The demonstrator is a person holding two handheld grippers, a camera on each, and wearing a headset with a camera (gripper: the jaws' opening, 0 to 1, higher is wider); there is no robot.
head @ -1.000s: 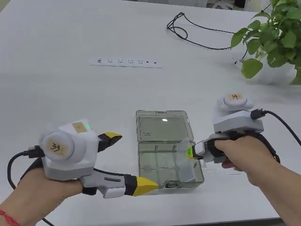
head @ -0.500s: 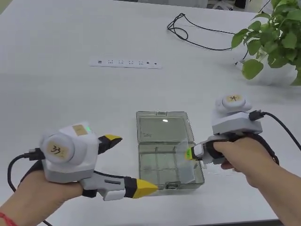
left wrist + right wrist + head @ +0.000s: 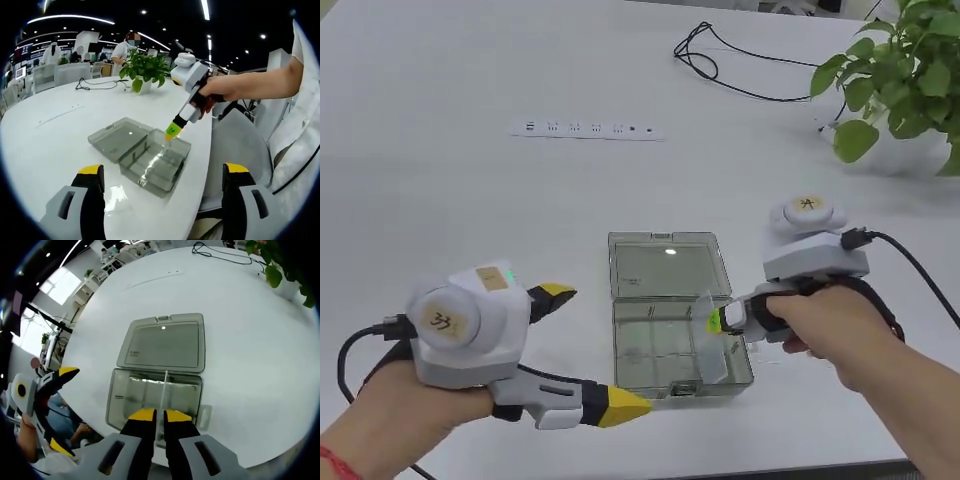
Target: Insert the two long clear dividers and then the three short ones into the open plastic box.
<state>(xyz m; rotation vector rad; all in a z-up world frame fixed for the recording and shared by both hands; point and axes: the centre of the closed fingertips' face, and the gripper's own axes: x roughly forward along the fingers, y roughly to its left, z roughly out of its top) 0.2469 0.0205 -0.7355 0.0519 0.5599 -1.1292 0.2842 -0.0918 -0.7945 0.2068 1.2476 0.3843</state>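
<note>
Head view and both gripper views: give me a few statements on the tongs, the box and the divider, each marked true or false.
1. The right tongs are shut on a clear divider. True.
2. The left tongs grip a divider as well. False: they are open and hold nothing.
3. The plastic box has its lid closed. False: the lid lies open and flat on the far side of the box.
4. The held divider is at the box's right part. True.
5. The potted plant stands left of the box. False: it stands far off to the right.
</note>
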